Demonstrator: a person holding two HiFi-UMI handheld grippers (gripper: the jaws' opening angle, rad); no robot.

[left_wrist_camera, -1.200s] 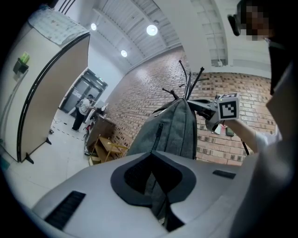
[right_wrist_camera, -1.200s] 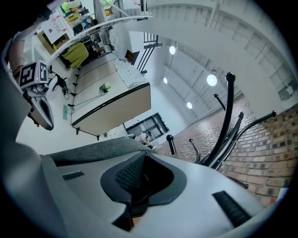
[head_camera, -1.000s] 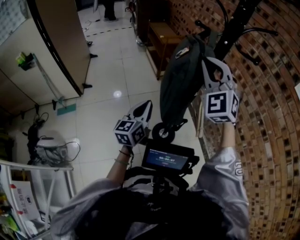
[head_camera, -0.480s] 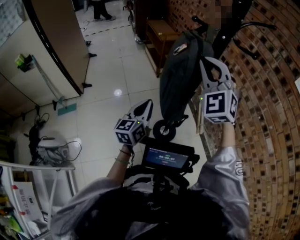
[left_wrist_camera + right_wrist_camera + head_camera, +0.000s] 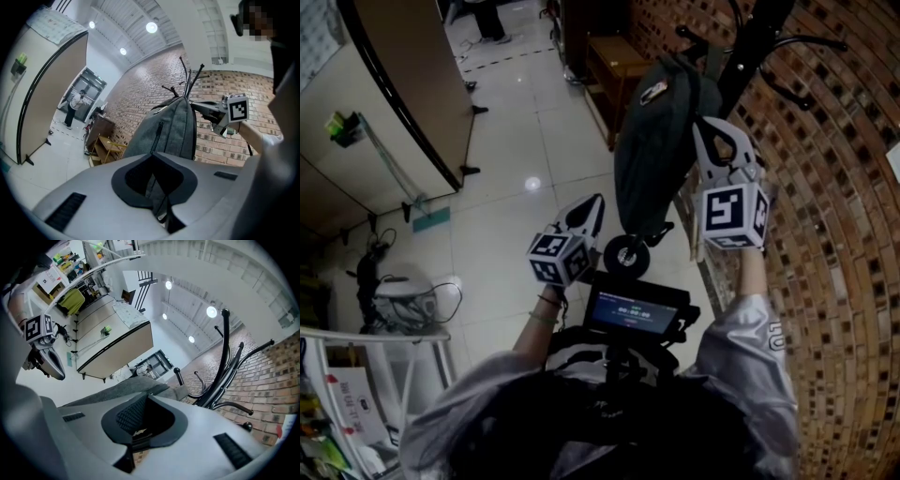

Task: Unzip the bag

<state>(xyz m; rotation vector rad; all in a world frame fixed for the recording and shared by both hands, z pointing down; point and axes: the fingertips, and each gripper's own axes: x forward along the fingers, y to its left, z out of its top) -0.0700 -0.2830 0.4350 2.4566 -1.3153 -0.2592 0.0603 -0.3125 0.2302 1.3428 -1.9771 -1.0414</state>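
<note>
A dark grey backpack (image 5: 652, 150) hangs from a black coat stand (image 5: 750, 47) in front of a brick wall. My right gripper (image 5: 712, 131) is at the bag's upper right side, shut on a small light zipper pull that shows between its jaws in the right gripper view (image 5: 133, 437). My left gripper (image 5: 592, 208) is at the bag's lower left edge. In the left gripper view the bag (image 5: 168, 126) rises above the jaws, and the left gripper (image 5: 159, 213) is shut on the bag's bottom fabric and a dark strap.
The brick wall (image 5: 834, 234) runs close along the right. A wooden bench (image 5: 614, 70) stands behind the bag, and a tall partition (image 5: 412, 84) stands at the left across the tiled floor. A small screen (image 5: 636, 309) sits on the rig at my chest.
</note>
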